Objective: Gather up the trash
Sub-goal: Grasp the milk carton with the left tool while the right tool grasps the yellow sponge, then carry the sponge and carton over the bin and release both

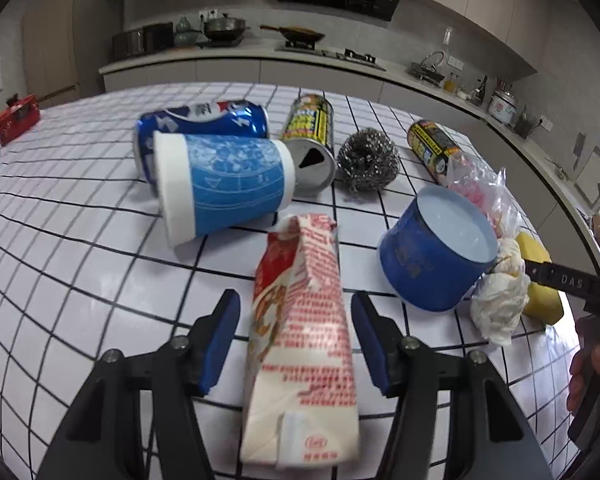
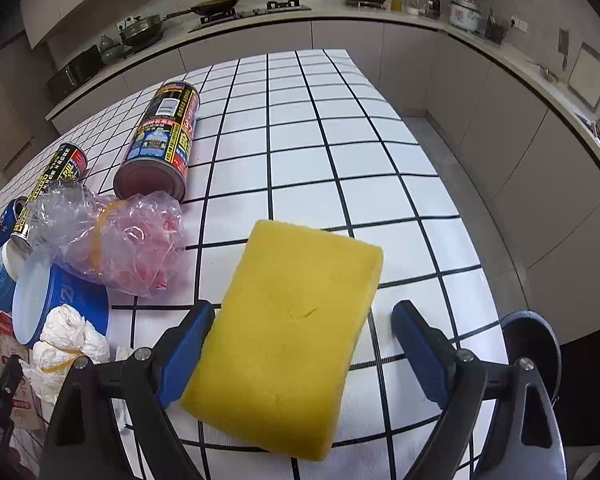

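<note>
1. A red-and-white paper carton (image 1: pixel 300 344) lies on the white grid-lined surface (image 1: pixel 80 280).
2. Behind the carton lies a blue-and-white paper cup (image 1: pixel 224 184); behind that, a blue drink can (image 1: pixel 204 120).
3. Right of the carton sits a blue round tub (image 1: pixel 436 256), then a crumpled white tissue (image 1: pixel 500 300) and a yellow rectangular sponge (image 2: pixel 288 344).

The carton (image 1: pixel 300 344) between the left fingers (image 1: pixel 220 340) is motion-blurred, so its red print cannot be read, and in the right wrist view it is cut off by the left edge. The blue can (image 1: pixel 204 120) is half hidden behind the paper cup (image 1: pixel 224 184), and the plastic bag (image 1: pixel 480 192) covers the near end of the dark can (image 1: pixel 432 144). The sponge (image 2: pixel 288 344) hides the bench (image 2: pixel 340 140) beneath it.
</note>
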`<state>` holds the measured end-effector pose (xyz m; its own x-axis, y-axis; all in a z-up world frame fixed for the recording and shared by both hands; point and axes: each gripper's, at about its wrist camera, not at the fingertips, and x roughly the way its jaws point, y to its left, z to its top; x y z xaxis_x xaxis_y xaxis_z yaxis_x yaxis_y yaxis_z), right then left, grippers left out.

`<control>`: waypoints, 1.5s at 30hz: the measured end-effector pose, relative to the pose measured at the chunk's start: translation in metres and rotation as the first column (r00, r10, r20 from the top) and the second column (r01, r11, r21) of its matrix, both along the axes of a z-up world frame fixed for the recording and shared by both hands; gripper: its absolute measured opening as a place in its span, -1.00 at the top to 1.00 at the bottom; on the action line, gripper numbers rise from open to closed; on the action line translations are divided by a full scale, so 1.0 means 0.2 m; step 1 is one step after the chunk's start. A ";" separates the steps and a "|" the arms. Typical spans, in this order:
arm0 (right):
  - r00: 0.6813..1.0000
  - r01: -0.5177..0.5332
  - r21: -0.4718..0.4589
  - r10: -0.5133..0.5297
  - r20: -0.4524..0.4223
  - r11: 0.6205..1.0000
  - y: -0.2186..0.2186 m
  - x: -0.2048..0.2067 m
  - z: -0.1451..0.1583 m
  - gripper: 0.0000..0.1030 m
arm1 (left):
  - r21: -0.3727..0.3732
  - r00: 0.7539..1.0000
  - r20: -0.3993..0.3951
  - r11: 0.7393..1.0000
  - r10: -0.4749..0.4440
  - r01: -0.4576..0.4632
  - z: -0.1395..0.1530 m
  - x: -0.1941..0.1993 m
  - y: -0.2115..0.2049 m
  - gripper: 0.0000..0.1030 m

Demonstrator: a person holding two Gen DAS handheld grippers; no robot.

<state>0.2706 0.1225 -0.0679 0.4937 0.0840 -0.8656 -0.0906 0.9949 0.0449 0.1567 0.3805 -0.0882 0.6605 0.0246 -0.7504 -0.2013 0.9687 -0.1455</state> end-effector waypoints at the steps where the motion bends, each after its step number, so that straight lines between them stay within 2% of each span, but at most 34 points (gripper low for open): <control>1: 1.000 -0.018 -0.003 0.018 0.010 1.000 0.01 -0.01 0.01 -0.66 | -0.014 1.000 -0.006 1.000 -0.007 0.006 -0.01 0.01 0.00 0.40; 2: 0.999 -0.028 -0.011 0.028 0.018 1.000 0.02 -0.02 0.01 -0.43 | -0.015 1.000 0.002 1.000 -0.011 0.011 0.00 0.01 0.01 0.46; 3: 0.999 -0.040 -0.008 0.040 0.023 0.999 0.03 -0.03 0.02 -0.34 | -0.013 1.000 0.009 1.000 -0.015 0.015 0.00 0.02 0.01 0.47; 6: 0.998 -0.058 0.025 0.057 0.033 0.998 0.01 -0.05 0.03 -0.13 | -0.004 0.999 0.042 1.000 -0.016 0.016 0.04 -0.03 -0.01 0.47; 8: 0.997 -0.065 0.057 0.063 0.034 0.996 -0.01 -0.06 0.03 -0.07 | 0.000 0.998 0.064 1.000 -0.015 0.015 0.08 -0.06 -0.02 0.47; 19: 0.991 -0.102 0.099 0.093 0.092 0.990 -0.09 -0.15 0.16 -0.06 | 0.011 0.996 0.090 1.000 -0.025 0.025 0.14 -0.12 -0.17 0.47; 29: 0.985 -0.131 0.105 0.117 0.128 0.986 -0.32 -0.27 0.23 -0.06 | 0.031 0.994 0.099 0.999 -0.039 0.036 0.16 -0.16 -0.43 0.47; 35: 0.983 -0.127 0.114 0.110 0.144 0.985 -0.57 -0.33 0.25 -0.06 | 0.037 0.994 0.100 0.998 -0.049 0.045 0.17 -0.19 -0.61 0.47; 45: 0.991 -0.037 0.120 0.021 0.134 0.992 -1.16 -0.38 0.24 -0.06 | 0.047 0.986 0.095 0.990 -0.137 0.133 0.16 -0.15 -1.13 0.47</control>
